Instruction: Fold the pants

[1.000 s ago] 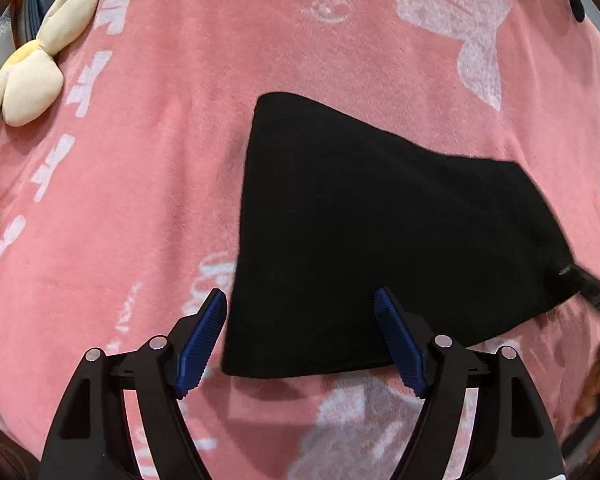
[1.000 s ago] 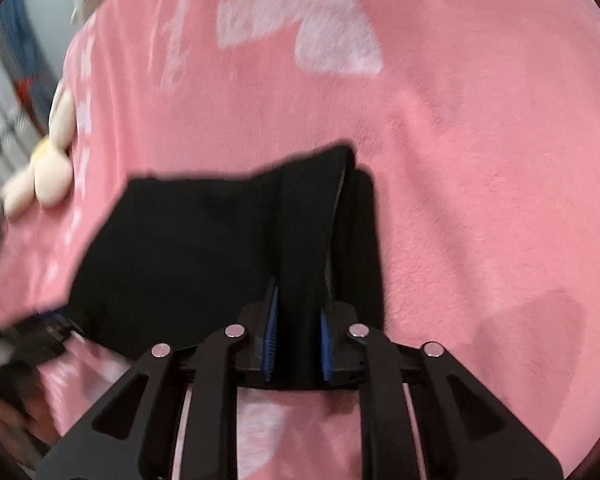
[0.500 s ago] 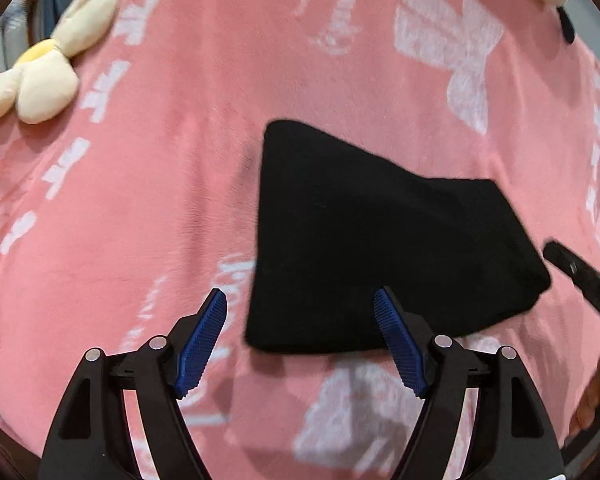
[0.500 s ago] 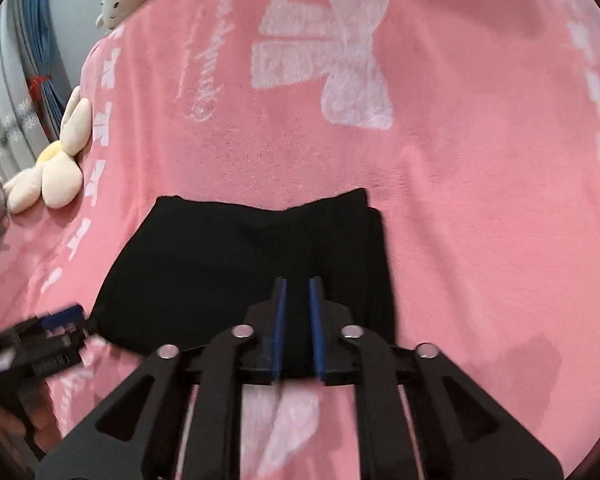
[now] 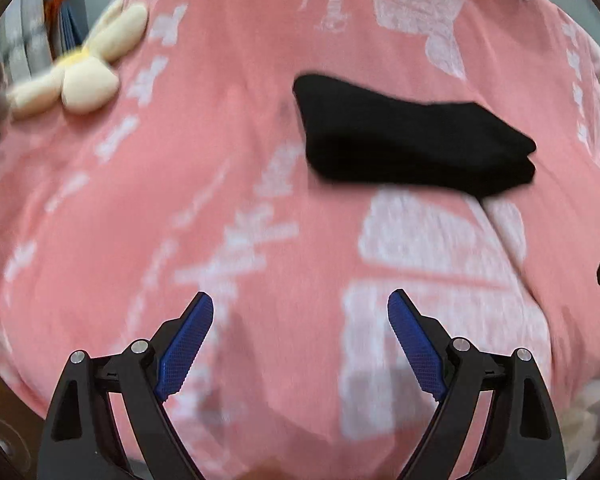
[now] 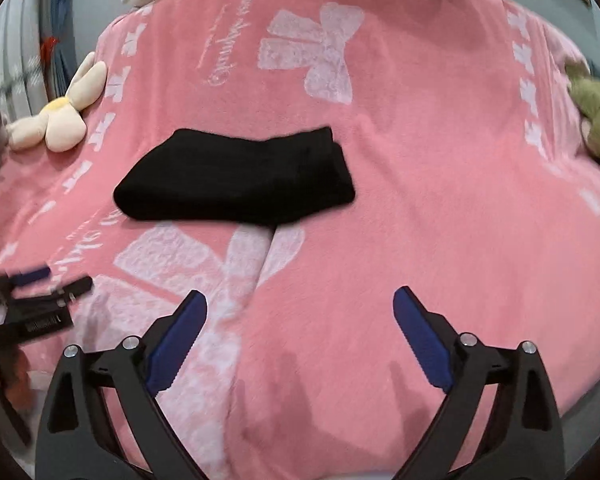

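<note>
Pants folded on the bed, both tongs let go and backing off.

My left tongs (image 5: pixel 300 344) and right tongs (image 6: pixel 300 340) were spread wide with nothing between them; both had just been opening, the right far more. The pants (image 6: pixel 236 180) lay as a compact black bundle on the pink blanket (image 6: pixel 420 200), well apart from both tongs, with the flower plush (image 6: pixel 56 120) off to the side. The fold looked done, I judged. To finish well I needed to pull straight back, low and clear of the top layer, so no edge snagged or flipped; the near edge looked slightly uneven and could take a pat.
</note>
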`<state>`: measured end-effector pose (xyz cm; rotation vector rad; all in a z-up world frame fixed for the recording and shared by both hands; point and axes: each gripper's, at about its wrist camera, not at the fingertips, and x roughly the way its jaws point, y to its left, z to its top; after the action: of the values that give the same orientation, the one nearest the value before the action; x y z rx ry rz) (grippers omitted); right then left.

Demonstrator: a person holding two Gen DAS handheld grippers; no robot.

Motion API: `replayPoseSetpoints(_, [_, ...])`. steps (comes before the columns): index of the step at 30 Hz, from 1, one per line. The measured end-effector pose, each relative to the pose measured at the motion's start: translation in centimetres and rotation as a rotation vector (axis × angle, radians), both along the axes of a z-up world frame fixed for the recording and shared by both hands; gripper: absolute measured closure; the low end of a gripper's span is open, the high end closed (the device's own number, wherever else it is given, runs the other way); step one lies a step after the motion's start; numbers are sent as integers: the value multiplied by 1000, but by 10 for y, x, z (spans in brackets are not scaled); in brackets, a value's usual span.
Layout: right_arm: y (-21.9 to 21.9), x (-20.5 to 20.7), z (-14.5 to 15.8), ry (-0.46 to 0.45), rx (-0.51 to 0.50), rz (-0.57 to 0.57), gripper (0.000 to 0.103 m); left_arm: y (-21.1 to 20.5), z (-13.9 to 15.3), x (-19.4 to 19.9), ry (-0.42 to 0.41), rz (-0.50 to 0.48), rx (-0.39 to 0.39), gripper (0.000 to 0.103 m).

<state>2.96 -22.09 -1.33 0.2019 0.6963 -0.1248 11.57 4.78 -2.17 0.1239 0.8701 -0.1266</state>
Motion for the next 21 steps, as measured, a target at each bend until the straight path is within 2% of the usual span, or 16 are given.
replayPoseSetpoints(1, [0, -2, -5, 25, 25, -13, 11, 6, -1, 0, 42, 10, -53, 17])
replayPoseSetpoints(2, [-3, -2, -10, 51, 54, -33, 11, 11, -1, 0, 49, 22, -93, 17])
replayPoseSetpoints(5, [-5, -6, -11, 51, 65, -58, 11, 20, -3, -1, 53, 75, -118, 17])
replayPoseSetpoints(10, [1, -7, -14, 59, 41, -58, 11, 26, -4, -6, 53, 81, -166, 17])
replayPoseSetpoints(15, [11, -4, -15, 68, -3, -31, 11, 17, -6, -5, 49, 73, -117, 17])
replayPoseSetpoints(21, [17, -4, -15, 57, -16, -19, 11, -3, -3, -13, 3, 29, -18, 18])
